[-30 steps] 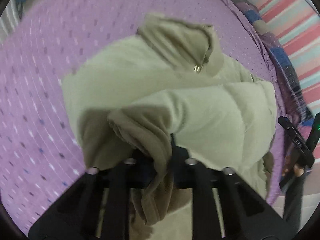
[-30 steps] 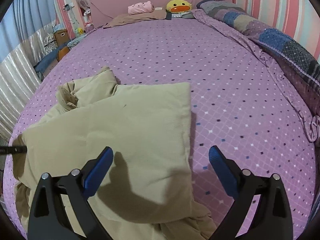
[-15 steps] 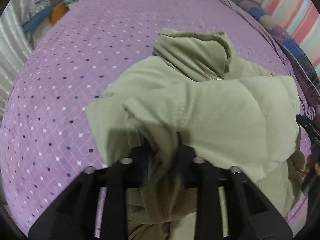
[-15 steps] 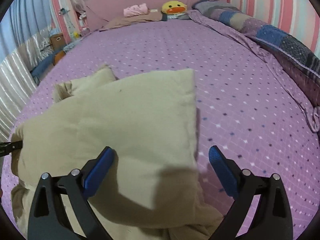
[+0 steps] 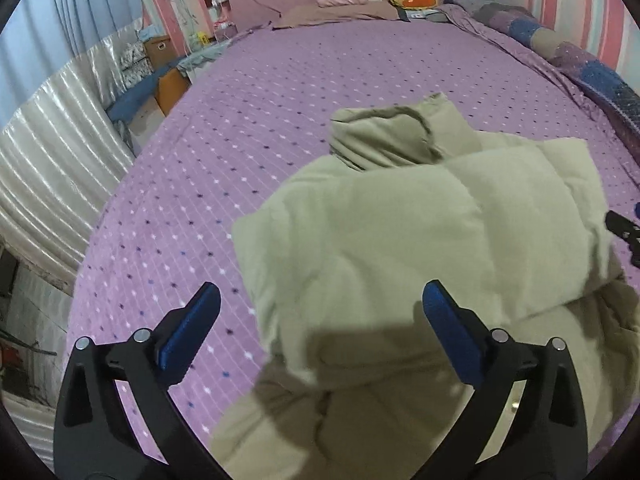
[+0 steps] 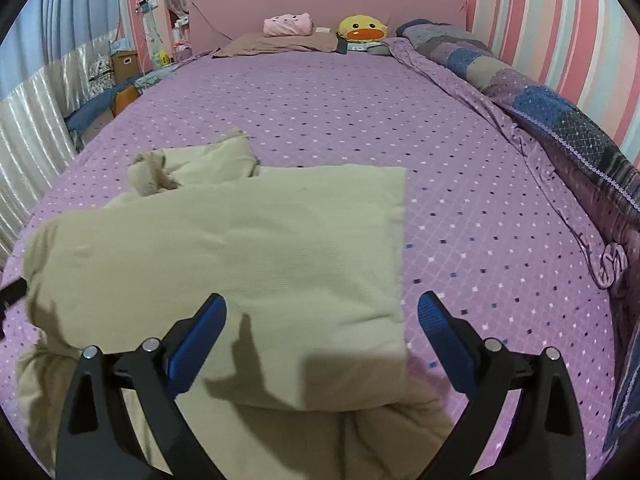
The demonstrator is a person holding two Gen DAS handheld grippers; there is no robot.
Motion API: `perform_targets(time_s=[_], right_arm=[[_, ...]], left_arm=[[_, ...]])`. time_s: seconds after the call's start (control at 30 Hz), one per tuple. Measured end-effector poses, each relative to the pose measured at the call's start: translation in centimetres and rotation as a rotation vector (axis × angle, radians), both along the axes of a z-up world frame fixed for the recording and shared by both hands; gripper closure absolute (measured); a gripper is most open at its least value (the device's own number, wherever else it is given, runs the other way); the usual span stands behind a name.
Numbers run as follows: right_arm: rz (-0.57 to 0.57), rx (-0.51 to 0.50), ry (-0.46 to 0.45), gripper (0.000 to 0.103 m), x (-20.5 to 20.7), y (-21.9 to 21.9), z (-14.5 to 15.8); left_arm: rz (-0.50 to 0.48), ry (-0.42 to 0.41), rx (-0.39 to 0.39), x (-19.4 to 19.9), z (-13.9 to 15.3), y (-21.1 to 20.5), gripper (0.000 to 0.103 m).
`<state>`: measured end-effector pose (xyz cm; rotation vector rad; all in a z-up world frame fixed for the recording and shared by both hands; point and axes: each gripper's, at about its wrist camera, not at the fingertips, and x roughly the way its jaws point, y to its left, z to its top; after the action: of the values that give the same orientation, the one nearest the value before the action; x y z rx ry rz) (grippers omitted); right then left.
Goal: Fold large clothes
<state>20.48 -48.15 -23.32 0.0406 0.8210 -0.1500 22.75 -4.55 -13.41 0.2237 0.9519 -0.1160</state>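
Observation:
A beige padded jacket (image 5: pixel 420 240) lies folded on the purple dotted bedspread (image 5: pixel 260 120), its collar end (image 5: pixel 392 136) toward the headboard. My left gripper (image 5: pixel 320 332) is open and empty, just above the jacket's near left edge. In the right wrist view the jacket (image 6: pixel 240 252) lies in front, a folded panel on top. My right gripper (image 6: pixel 322 340) is open and empty over the jacket's near right part. The right gripper's tip shows at the right edge of the left wrist view (image 5: pixel 624 232).
A yellow duck plush (image 6: pixel 362 30), a pink plush (image 6: pixel 288 24) and a brown pillow (image 6: pixel 280 44) lie by the pink headboard. A rolled patchwork quilt (image 6: pixel 560 120) runs along the bed's right side. Boxes and clutter (image 5: pixel 160 64) stand left of the bed.
My left gripper was shut on a fold of the jacket; it has opened, let go and tilted up. The jacket panel has settled on the bed. The right gripper stayed open.

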Motion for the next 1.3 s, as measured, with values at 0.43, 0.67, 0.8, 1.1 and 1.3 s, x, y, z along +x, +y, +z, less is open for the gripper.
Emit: perform_targets(time_s=[0.43, 0.67, 0.8, 1.1, 1.3], right_arm=[[0.021, 0.005, -0.025, 0.006, 1.2, 1.5, 0.6], [0.057, 0.032, -0.059, 0.006, 4.8, 1.1, -0.7], [0.062, 0.046, -0.102, 0.006, 7.8, 0.9, -0.8], [0.073, -0.029, -0.094, 0.004, 12.0, 1.5, -4.7], [0.076, -0.016, -0.122, 0.002, 11.7, 1.3, -6.6]], left_arm=[[-0.04, 0.029, -0.064, 1.1, -0.4, -3.8, 0.003], [-0.047, 0.017, -0.081, 5.1, -2.1, -4.9, 0.003], [-0.019, 0.039, -0.111, 8.9, -3.6, -5.1, 0.003], [-0.021, -0.032, -0.089, 12.4, -6.7, -4.9, 0.003], [-0.037, -0.087, -0.096, 12.2, -8.4, -4.9, 0.003]])
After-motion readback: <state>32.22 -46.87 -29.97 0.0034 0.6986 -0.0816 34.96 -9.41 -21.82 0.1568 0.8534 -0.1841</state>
